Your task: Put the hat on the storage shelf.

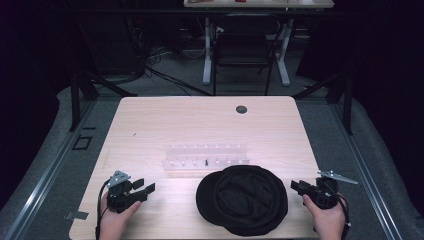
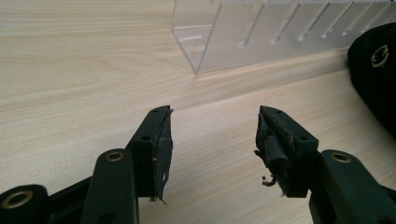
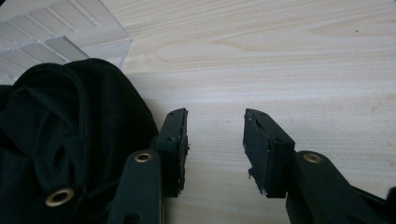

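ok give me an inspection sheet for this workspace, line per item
surface: light wood table, dark round grommet near the far edge, a tiny dark speck at far left
job's things: black fabric cap lying at the near edge; clear acrylic rack just beyond it, one small dark peg in it
clutter: nothing seen besides the speck
grippers: left tongs open, empty, left of the cap; right tongs open, empty, close to the cap's right edge
cables: one trails from each gripper along the wrist; loose cables on the floor beyond
surroundings: dark room, grey floor, black chair, white-legged table behind
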A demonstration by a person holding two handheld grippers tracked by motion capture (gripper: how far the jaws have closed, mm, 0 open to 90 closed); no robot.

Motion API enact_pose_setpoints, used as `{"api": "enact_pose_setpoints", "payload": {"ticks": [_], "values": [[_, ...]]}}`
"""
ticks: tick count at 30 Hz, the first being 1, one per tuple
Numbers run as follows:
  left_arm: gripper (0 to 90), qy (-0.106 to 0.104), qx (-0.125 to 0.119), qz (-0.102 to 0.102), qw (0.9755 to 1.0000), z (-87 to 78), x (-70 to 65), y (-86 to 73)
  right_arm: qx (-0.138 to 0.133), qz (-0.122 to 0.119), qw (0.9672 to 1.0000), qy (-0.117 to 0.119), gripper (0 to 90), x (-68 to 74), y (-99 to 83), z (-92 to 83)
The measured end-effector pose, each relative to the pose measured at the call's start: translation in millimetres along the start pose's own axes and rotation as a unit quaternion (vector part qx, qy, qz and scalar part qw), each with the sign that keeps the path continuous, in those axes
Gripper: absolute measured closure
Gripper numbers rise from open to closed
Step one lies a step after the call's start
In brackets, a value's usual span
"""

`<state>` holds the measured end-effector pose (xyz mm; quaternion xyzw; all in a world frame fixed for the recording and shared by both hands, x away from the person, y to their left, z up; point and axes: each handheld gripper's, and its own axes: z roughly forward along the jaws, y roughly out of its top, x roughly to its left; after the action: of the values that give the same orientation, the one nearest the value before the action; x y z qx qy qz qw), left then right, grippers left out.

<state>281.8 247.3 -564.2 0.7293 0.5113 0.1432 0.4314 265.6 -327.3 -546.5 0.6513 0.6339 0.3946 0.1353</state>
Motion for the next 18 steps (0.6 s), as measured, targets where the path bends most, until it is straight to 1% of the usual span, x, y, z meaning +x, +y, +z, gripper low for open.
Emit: {"api": "enact_pose_setpoints", "payload": {"ticks": [2,3,7,8,10,11,14,17,18], "values": [[45.9,0.002,-0.003,0.003,1.0000,0.5,-0.8,0.2,0.005,-0.009,0.9999,-0.005,59.9,1.8,0.0,0.3],[45.9,0.002,-0.003,0.003,1.0000,0.5,-0.8,0.2,0.007,-0.009,0.9999,-0.009,60.6,2.9,0.1,0.3],[45.9,-0.001,-0.001,0.007,1.0000,-0.3,-2.8,1.0,0.017,-0.007,0.9998,-0.013,61.2,6.2,1.6,-2.1],[45.9,-0.001,-0.001,0.007,1.0000,0.0,-3.0,1.0,0.018,-0.003,0.9997,-0.015,61.4,7.8,1.7,-2.0],[46.0,-0.001,0.000,0.007,1.0000,-0.5,-3.9,1.4,0.029,-0.004,0.9995,-0.014,61.5,9.4,2.4,-2.8],[46.0,-0.001,0.000,0.008,1.0000,-0.7,-4.4,1.7,0.028,-0.002,0.9995,-0.013,61.5,10.7,2.4,-3.0],[46.2,-0.003,-0.002,0.009,1.0000,-1.2,-4.8,1.9,0.032,-0.004,0.9994,-0.012,61.4,12.4,3.0,-3.7],[46.2,-0.004,-0.004,0.010,0.9999,-1.7,-5.2,2.0,0.040,-0.011,0.9990,-0.018,61.0,13.3,3.2,-3.8],[46.2,-0.005,-0.003,0.012,0.9999,-1.9,-5.4,2.0,0.042,-0.010,0.9989,-0.018,60.9,13.4,3.3,-3.9]]}}
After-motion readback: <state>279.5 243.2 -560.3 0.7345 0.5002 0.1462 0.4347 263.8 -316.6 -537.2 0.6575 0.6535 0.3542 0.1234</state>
